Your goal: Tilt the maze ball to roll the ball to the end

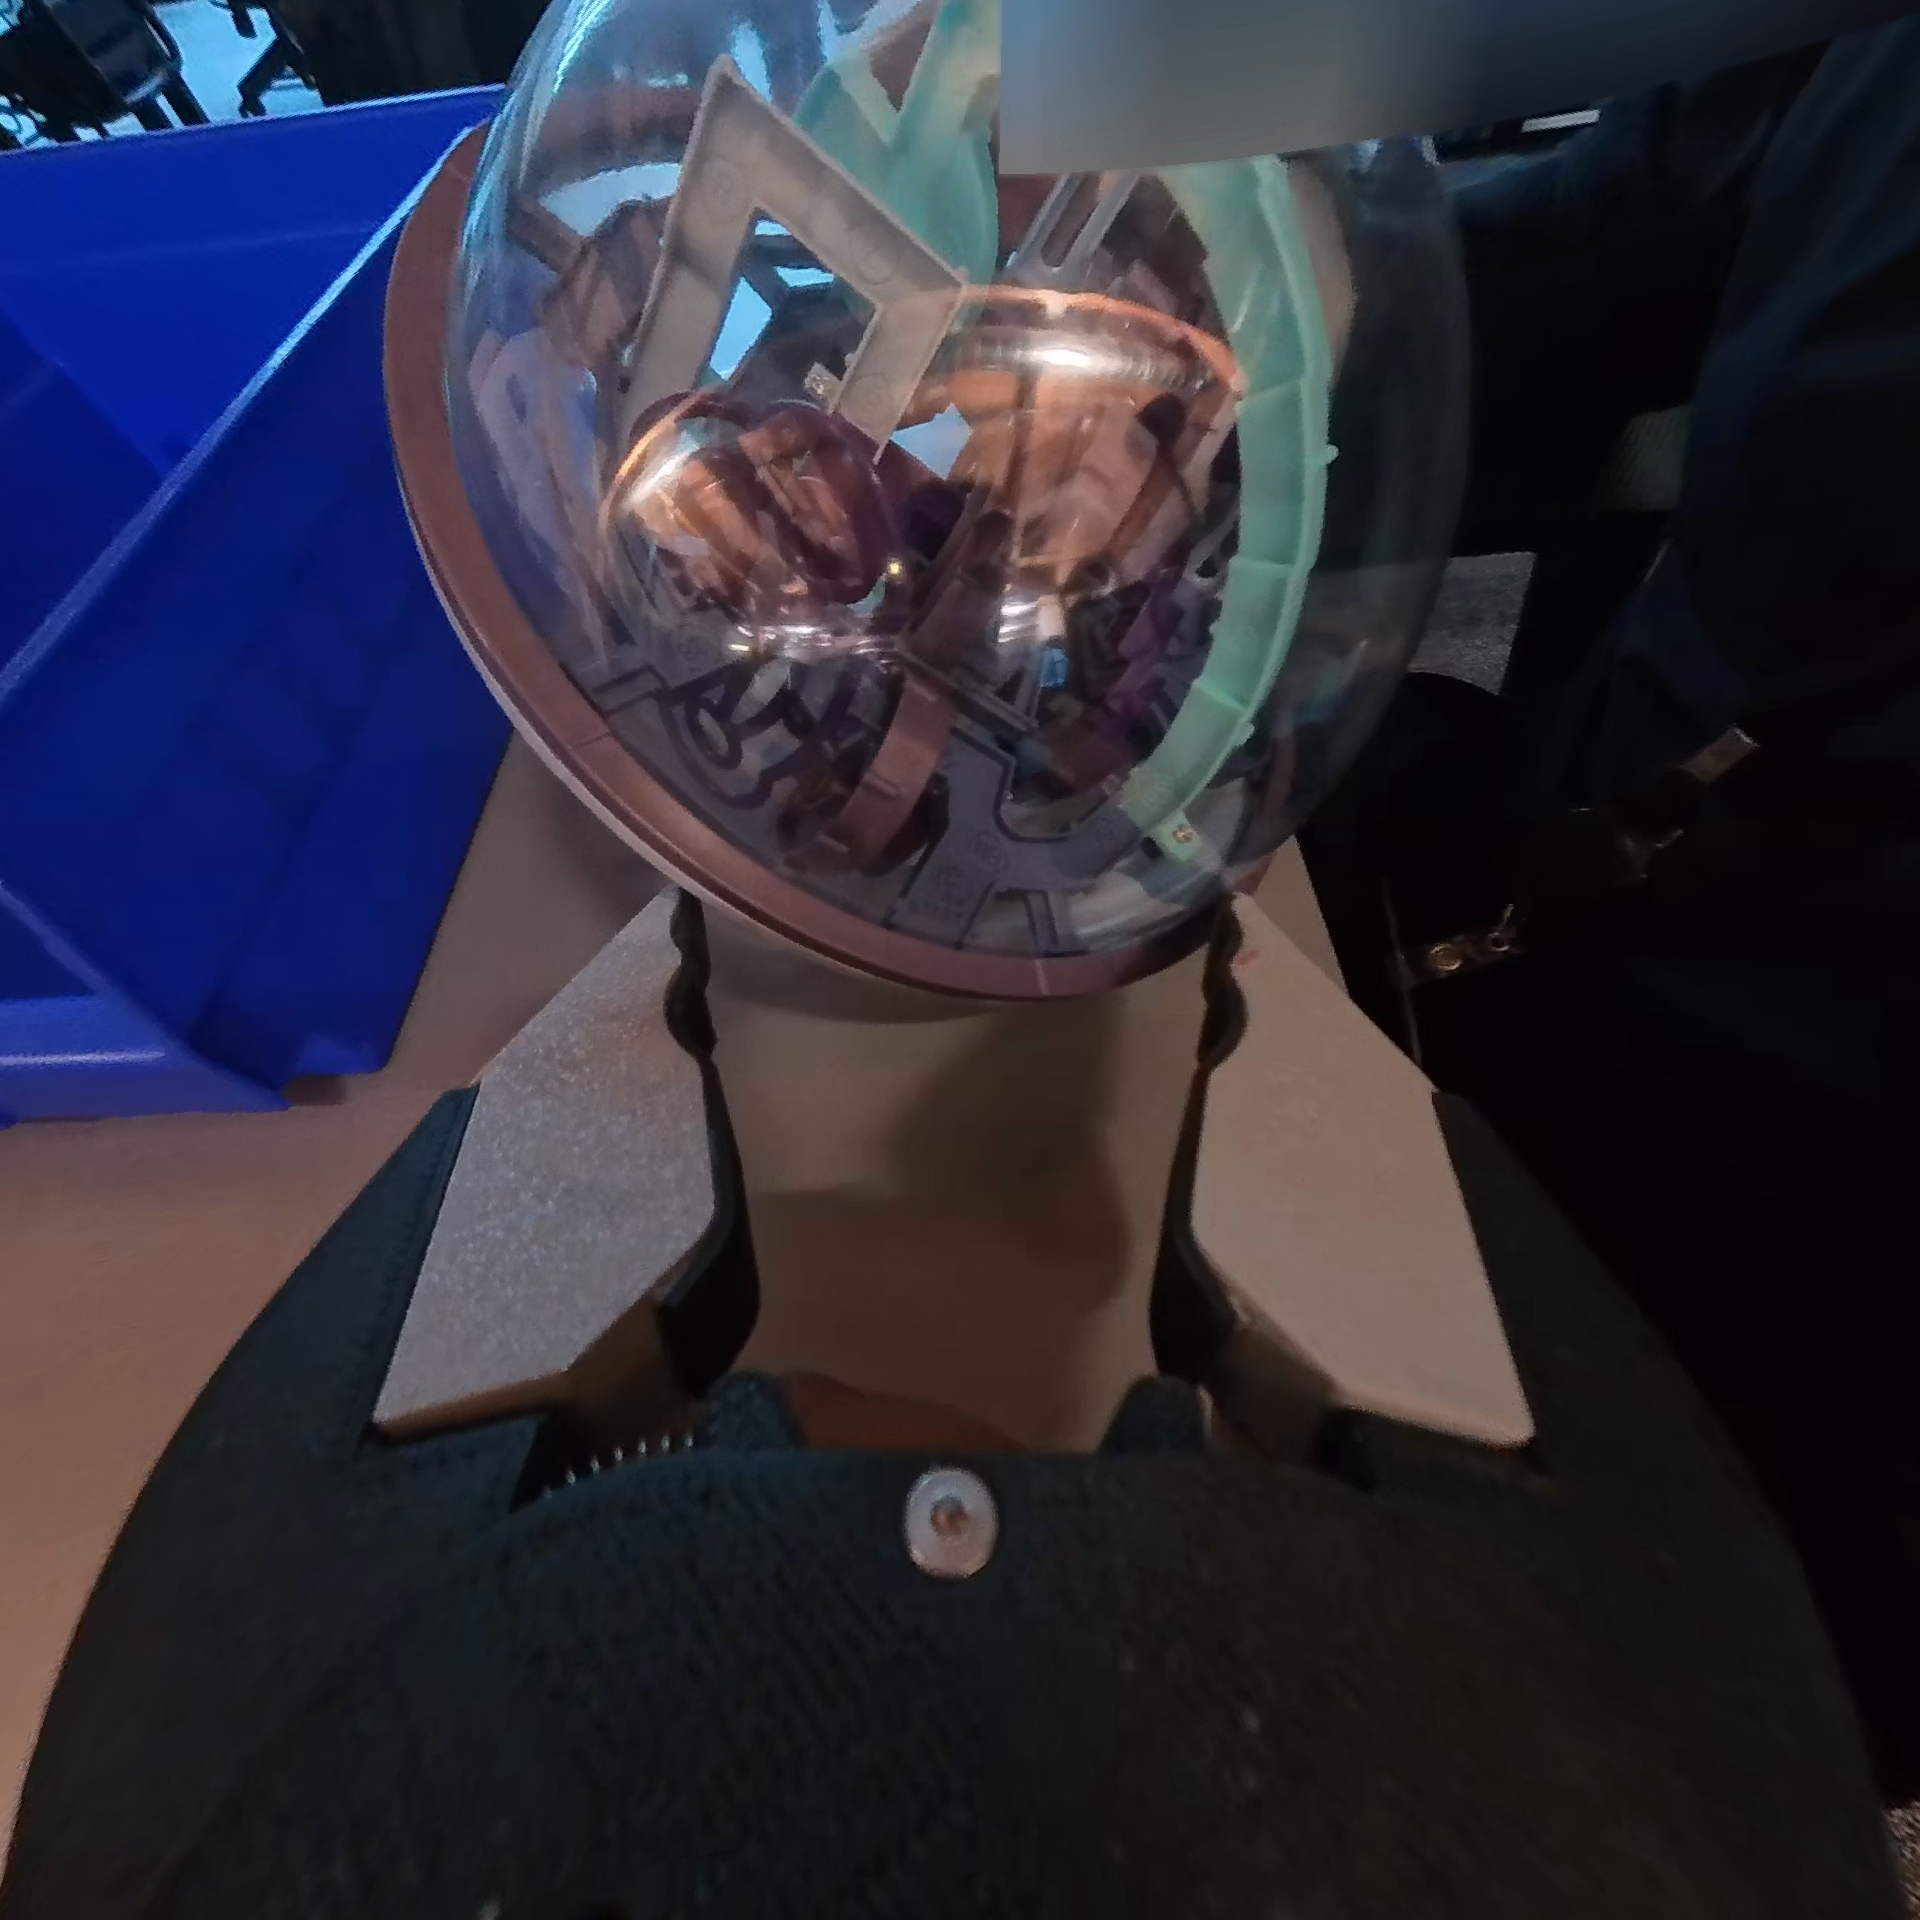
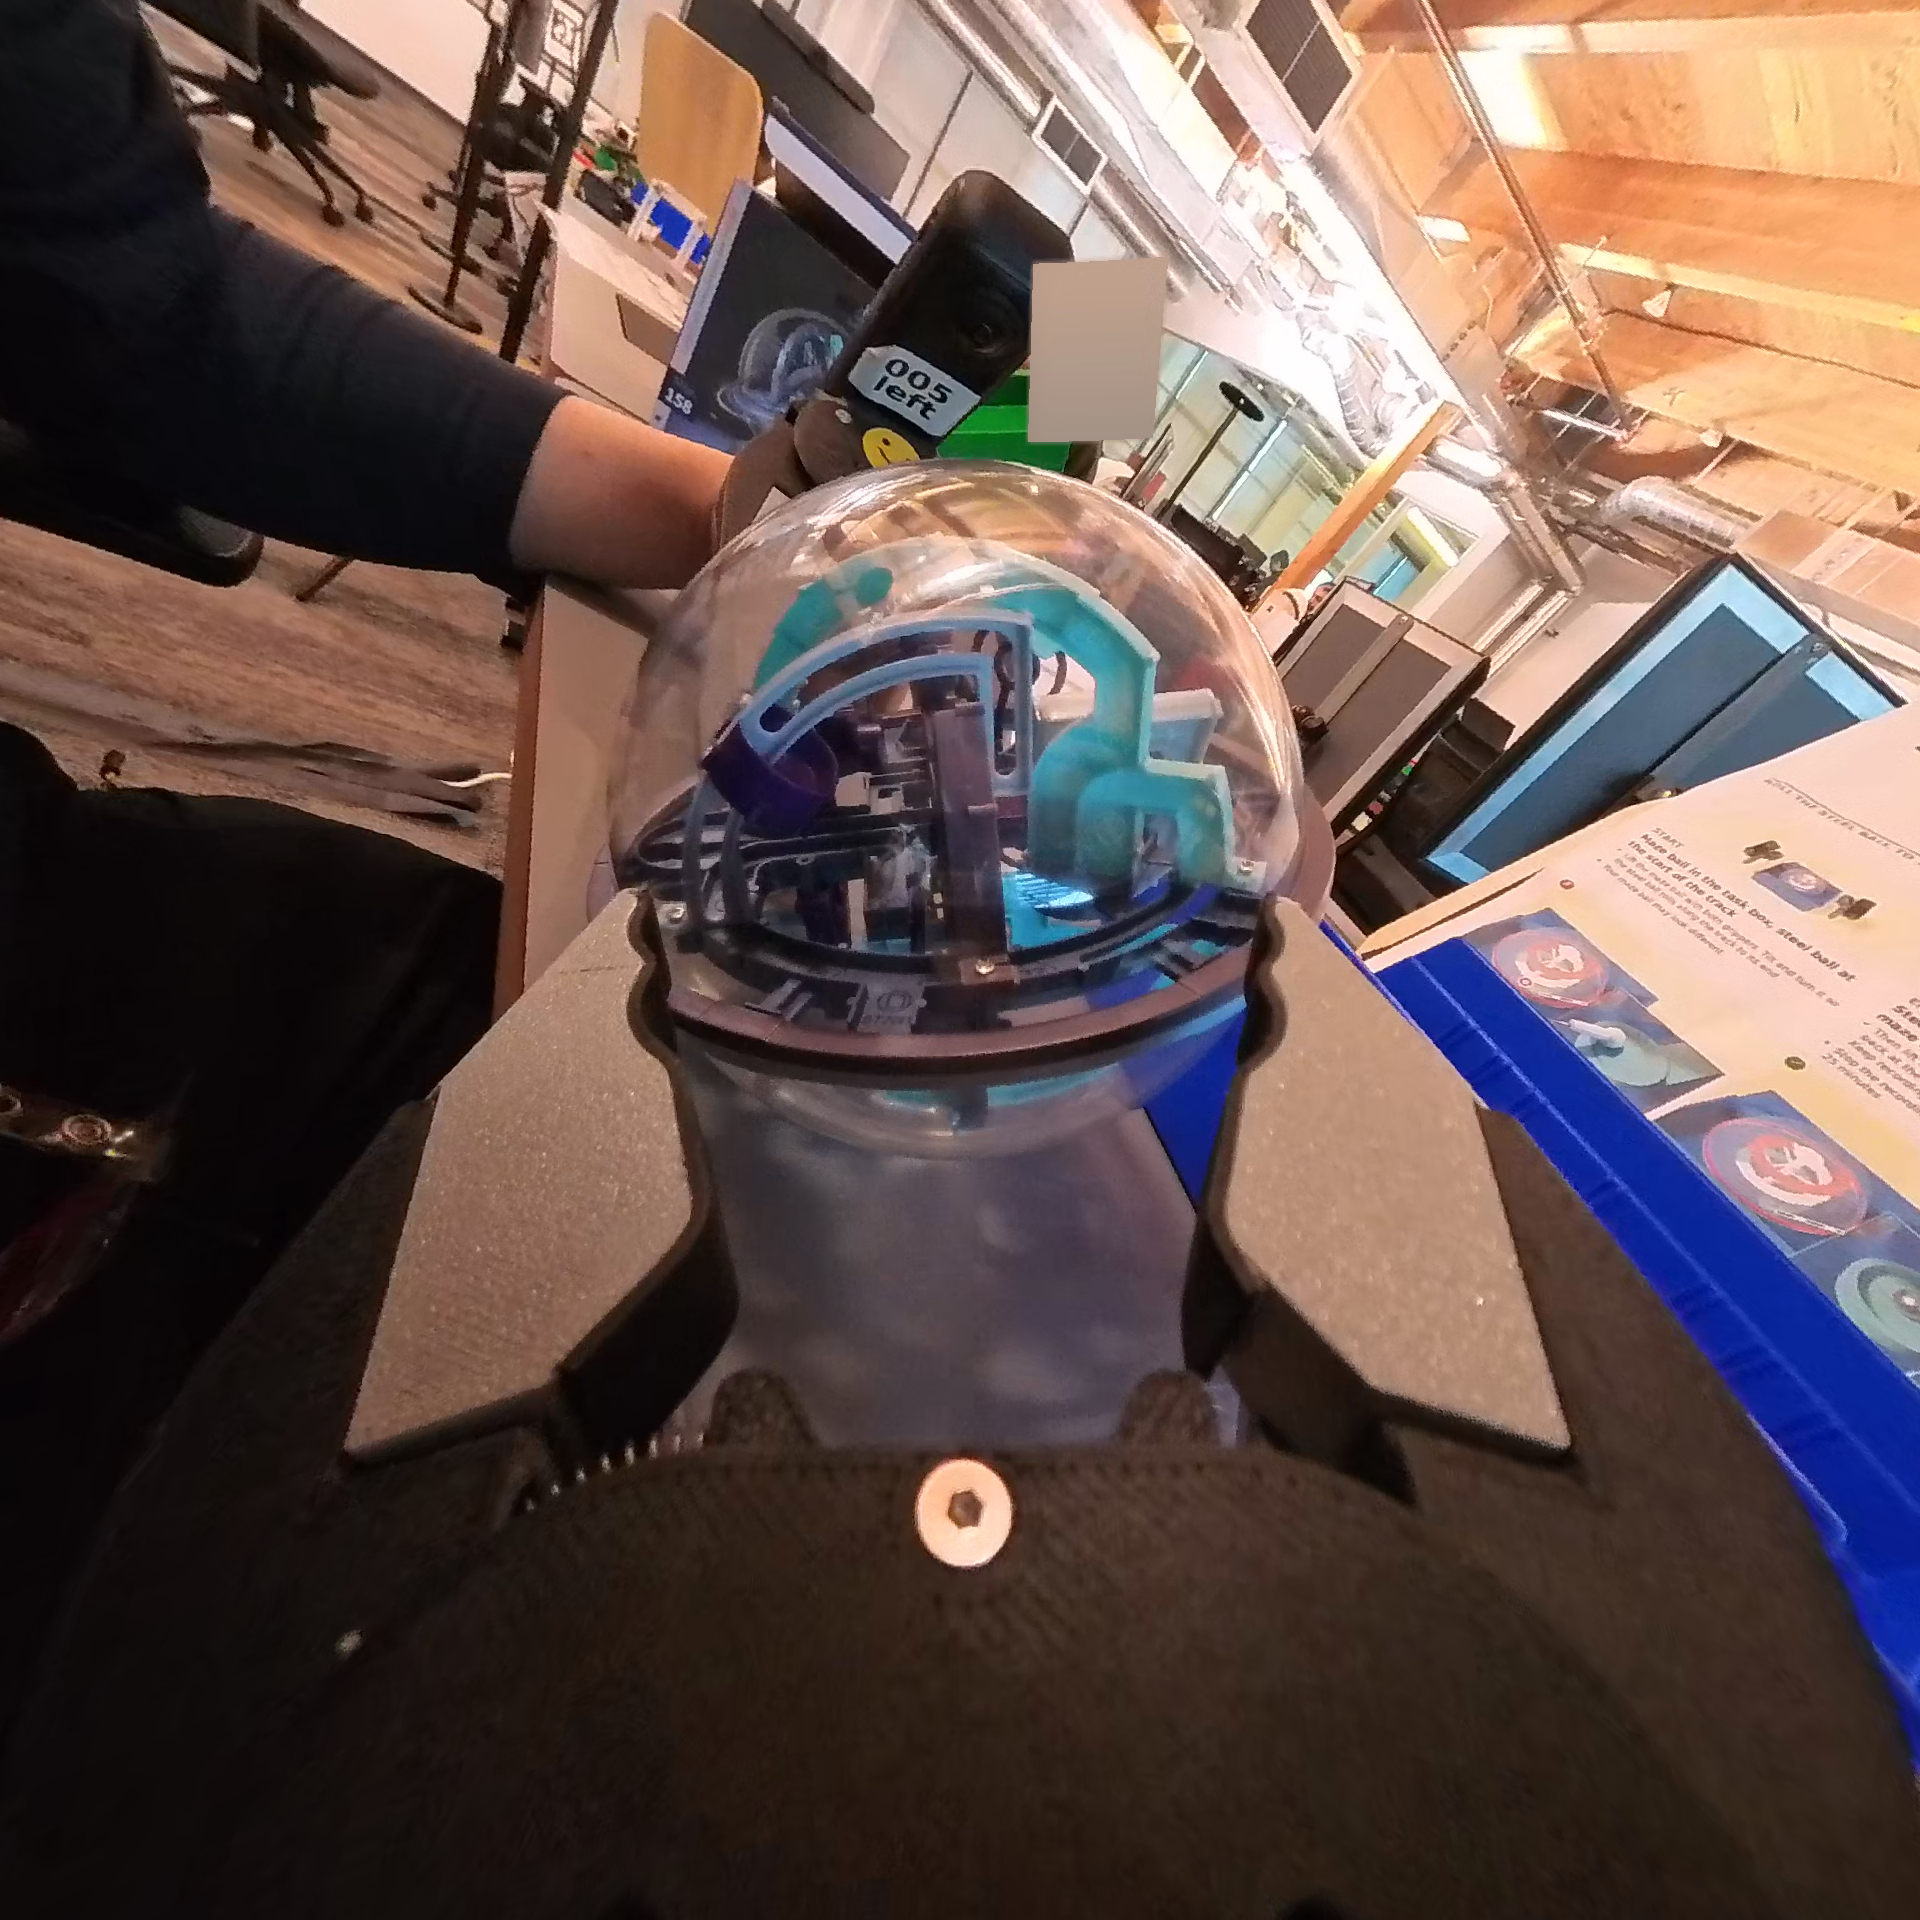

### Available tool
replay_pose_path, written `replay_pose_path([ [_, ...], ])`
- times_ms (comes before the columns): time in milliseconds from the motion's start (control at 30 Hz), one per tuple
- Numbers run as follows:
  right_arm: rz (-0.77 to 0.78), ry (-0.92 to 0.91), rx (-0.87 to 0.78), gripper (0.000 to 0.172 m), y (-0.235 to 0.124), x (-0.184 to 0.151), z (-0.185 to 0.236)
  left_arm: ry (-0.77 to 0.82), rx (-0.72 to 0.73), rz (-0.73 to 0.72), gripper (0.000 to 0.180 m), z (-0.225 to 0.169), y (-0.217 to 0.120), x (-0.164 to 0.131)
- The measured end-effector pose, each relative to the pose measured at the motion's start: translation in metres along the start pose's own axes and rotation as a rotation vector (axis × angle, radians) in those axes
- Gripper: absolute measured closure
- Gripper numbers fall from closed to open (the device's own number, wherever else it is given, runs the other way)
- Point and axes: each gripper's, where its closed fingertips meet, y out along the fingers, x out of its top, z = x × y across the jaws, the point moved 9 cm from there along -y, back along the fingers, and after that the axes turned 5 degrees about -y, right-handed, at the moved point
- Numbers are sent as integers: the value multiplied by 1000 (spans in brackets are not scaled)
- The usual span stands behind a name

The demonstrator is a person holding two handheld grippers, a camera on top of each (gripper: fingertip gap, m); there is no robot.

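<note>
2 wrist views, opposite sides, close — sharing maze ball [image 1: 935, 520]

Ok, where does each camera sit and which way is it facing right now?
Left wrist: on the left gripper, looking along its jaws at the maze ball, blue bin to the left; own fingers show.
Right wrist: on the right gripper, jaws around the ball's rim, facing the left gripper's camera and a sleeved arm.
Shared: the ball, the bin.

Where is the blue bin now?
In the left wrist view the blue bin sits on the left, beside the maze ball.
</note>
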Motion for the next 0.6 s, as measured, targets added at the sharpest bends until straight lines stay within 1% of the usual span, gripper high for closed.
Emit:
replay_pose_path([
  [600,-2,63,9,64,0,-3,-7,-14,28,-14,87,1,0,1],
])
